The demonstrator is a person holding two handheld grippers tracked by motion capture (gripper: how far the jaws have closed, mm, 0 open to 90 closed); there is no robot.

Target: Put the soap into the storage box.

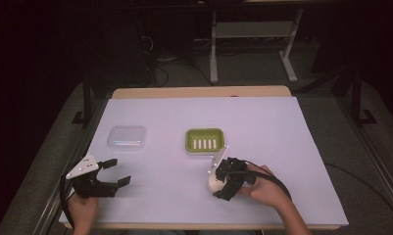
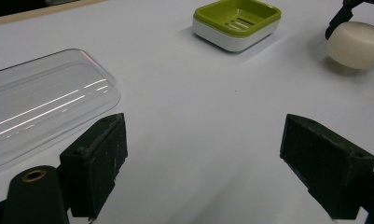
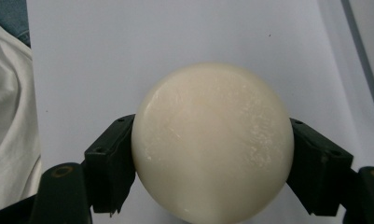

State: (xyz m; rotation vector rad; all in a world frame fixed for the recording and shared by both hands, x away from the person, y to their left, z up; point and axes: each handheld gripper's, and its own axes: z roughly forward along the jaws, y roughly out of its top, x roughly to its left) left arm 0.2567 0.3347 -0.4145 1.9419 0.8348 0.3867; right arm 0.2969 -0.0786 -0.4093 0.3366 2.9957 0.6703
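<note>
A round cream soap bar (image 3: 212,140) sits between the jaws of my right gripper (image 3: 212,161), which is shut on it; both jaws press its sides. From above, the soap (image 1: 214,183) is near the front middle of the white sheet, with the right gripper (image 1: 222,180) around it. A green soap dish (image 1: 204,140) with a white slotted insert lies just behind it, and appears in the left gripper view as the dish (image 2: 237,22). My left gripper (image 1: 116,172) stands open at the front left, holding nothing. A clear plastic lid (image 1: 128,137) lies behind it.
The white sheet (image 1: 262,132) covers a wooden table whose far edge (image 1: 199,92) shows. The clear lid (image 2: 40,102) lies left of the left gripper's jaws. A table frame and cables stand on the floor beyond.
</note>
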